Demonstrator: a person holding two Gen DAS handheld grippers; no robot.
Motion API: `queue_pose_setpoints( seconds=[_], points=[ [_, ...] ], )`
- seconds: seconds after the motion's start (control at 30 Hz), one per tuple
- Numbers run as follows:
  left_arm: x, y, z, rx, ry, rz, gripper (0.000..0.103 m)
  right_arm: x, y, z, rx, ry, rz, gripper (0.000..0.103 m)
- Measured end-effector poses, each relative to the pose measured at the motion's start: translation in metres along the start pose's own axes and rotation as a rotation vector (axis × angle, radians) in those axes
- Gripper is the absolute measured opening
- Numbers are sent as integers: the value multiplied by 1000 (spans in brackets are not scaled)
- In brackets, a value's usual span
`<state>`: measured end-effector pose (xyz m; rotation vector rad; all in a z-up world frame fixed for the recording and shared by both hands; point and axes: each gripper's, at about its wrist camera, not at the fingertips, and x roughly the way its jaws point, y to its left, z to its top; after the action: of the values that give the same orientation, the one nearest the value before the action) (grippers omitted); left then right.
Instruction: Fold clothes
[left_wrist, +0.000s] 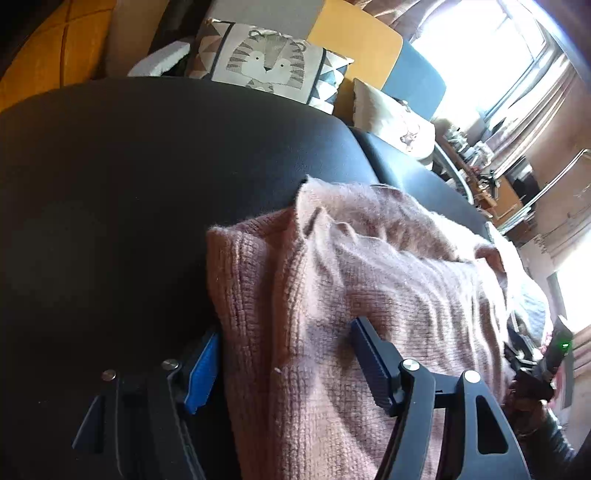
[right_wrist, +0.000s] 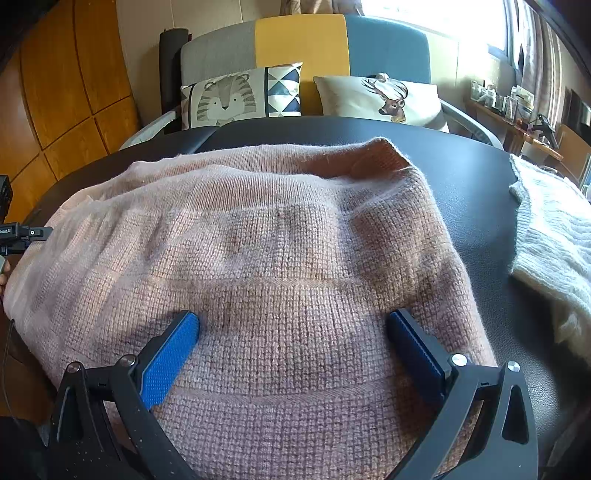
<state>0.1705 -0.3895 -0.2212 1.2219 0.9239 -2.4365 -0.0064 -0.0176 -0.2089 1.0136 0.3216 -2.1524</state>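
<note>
Both grippers, left (left_wrist: 284, 354) and right (right_wrist: 293, 332), hang spread wide over the pink sweater (right_wrist: 258, 258).

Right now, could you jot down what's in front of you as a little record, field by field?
surface: black table
main item: pink sweater, lying on the table, partly folded
other garment: white knit, on the table to the right of the sweater
left gripper: open, straddling the sweater's left edge
right gripper: open, over the sweater's near part
background: sofa with tiger cushion and deer cushion
</note>
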Motion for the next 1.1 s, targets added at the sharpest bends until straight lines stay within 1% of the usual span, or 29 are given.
queue_pose_setpoints(
  seconds=[0.1,0.17,0.23,0.3,0.5,0.6,0.67,0.7,0.77,0.83,0.93,1.0,1.1],
  points=[
    [1,-4,-2,13,11,-36,64,1,-1,-1,0,-1,0,103],
    [2,-8,-2,16,18,-69,56,1,-1,-1,1,-2,-1,103],
    [2,-10,-2,23,20,-75,54,1,-2,-1,0,-2,0,103],
    [5,-9,-1,18,23,-61,54,1,-2,-1,-1,-3,0,103],
    [5,-3,3,-49,22,-47,53,2,-3,-2,0,-6,-2,103],
    [8,-12,4,-10,35,-39,53,3,-4,-3,1,-10,-3,103],
    [8,-11,4,-15,36,-36,53,3,-3,-3,1,-11,-3,103],
    [8,-10,4,-20,36,-34,51,3,-3,-3,1,-11,-3,103],
    [9,-9,4,-28,36,-30,38,3,-2,-3,1,-12,-3,103],
    [9,-7,4,-37,36,-26,31,4,-2,-3,2,-12,-1,103],
    [10,-11,2,-22,32,-20,28,4,-2,-3,-3,-9,5,103],
    [11,-11,2,-24,33,-18,28,3,-2,1,-7,13,17,103],
    [11,-10,2,-15,34,-13,29,-8,-17,12,59,5,70,103]
  ],
)
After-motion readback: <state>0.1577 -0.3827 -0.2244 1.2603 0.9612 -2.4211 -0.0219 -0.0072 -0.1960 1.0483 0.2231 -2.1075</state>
